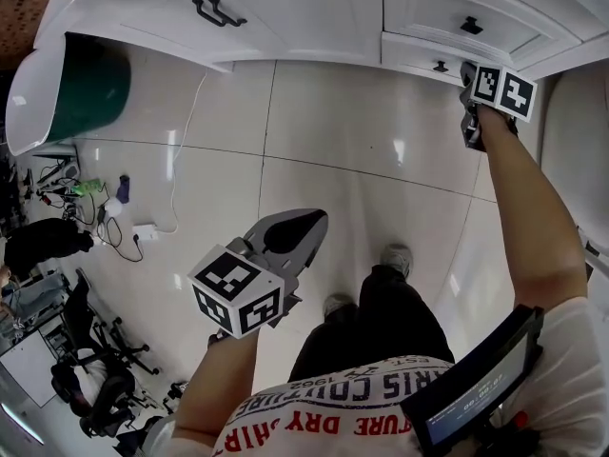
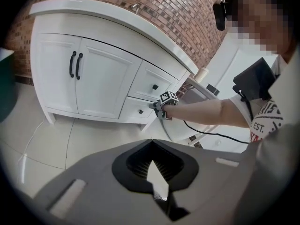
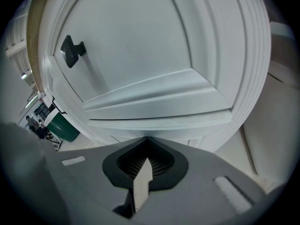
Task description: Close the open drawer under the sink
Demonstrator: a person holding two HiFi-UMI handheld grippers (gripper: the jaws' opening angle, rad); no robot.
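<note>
Glossy pale tiled floor (image 1: pixel 362 141) filled most of what we saw from the head view, with a red brick wall (image 2: pixel 159 8) behind the furniture in the left gripper view. Against that wall stood a white vanity cabinet (image 1: pixel 314 8) with a white countertop, a pair of doors with black handles (image 1: pixel 217 12) and two stacked drawers at its right end. The lower one was the open drawer (image 3: pixel 140 55): it stood a little way out of the cabinet, and the right gripper view showed a thin strip of its pale side past the left edge of the white front. A dark green bin (image 1: pixel 90 89) sat on the floor to the left of the cabinet, well apart from the drawers.

We held our right arm (image 1: pixel 528 217) stretched out to the drawer. The right gripper (image 3: pixel 145 139) was right up against the lower moulding of the drawer front, to the right of and below its black knob (image 3: pixel 71 50). Its fingers were pressed together with nothing between them. We could not tell whether the tips truly touched the wood.

The left gripper (image 2: pixel 151 142) hung over bare floor, well apart from the cabinet, its fingers likewise closed tip to tip and empty. A thin white cable (image 1: pixel 186 150) trailed across the tiles near the bin.
</note>
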